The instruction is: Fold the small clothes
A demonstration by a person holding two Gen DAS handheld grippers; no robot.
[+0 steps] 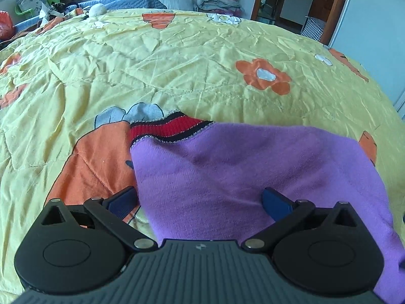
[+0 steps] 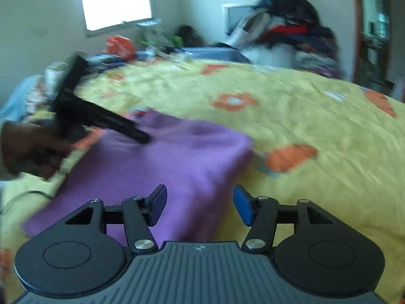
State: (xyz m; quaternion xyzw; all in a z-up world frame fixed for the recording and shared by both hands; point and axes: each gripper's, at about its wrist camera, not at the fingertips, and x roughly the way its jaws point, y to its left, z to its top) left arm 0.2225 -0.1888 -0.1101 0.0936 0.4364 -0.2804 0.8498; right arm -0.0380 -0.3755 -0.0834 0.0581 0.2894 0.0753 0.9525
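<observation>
Both jaws stand apart, empty: the left gripper point(image 1: 200, 200) wide over the purple garment point(image 1: 227, 172), the right gripper point(image 2: 200, 205) narrower at its edge. The garment lies folded on the yellow quilt point(image 1: 177, 58); a fold looks just released, so next comes regripping an edge.

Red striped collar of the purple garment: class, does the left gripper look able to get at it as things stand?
Probably yes: the left gripper is open over the purple garment, and the red striped collar lies uncovered just ahead.
</observation>
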